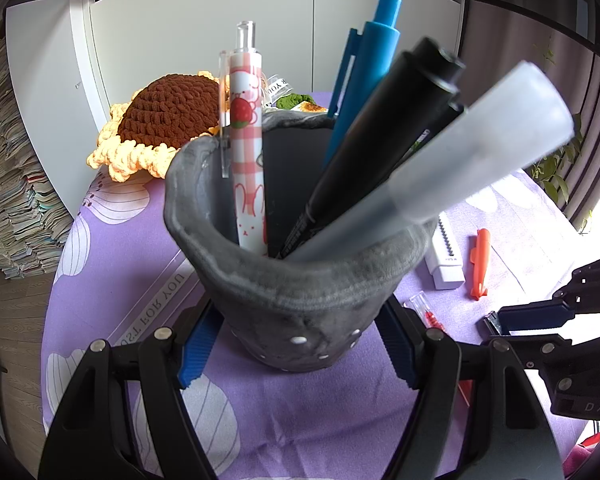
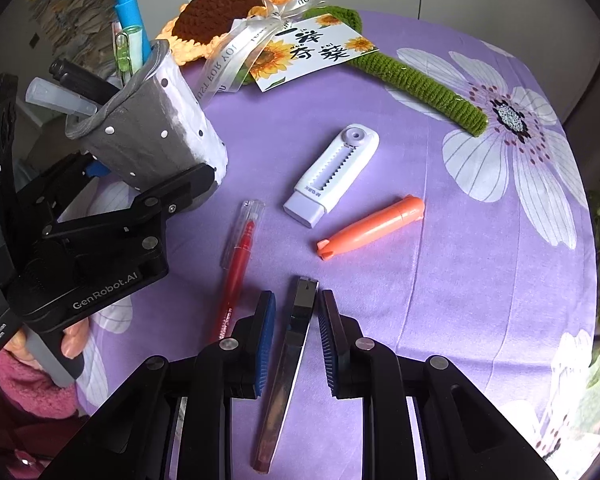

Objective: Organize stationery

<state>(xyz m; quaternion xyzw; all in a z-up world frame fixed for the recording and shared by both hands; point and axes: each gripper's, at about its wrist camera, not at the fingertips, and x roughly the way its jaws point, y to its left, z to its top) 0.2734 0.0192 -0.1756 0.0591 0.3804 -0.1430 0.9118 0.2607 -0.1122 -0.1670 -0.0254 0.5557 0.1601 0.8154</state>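
Note:
My left gripper is shut on a grey dotted pen cup and holds it tilted; the cup also shows in the right wrist view. In the cup stand a pink pen, a blue pen, a black marker and a frosted pen. My right gripper is open, its pads on either side of a dark pen with a metal clip lying on the purple cloth. A red pen, a white eraser and an orange pen lie ahead.
A crochet sunflower with a green stem, ribbon and a card lies at the back of the round table. The purple flowered tablecloth covers the table. Stacked books stand off to the left.

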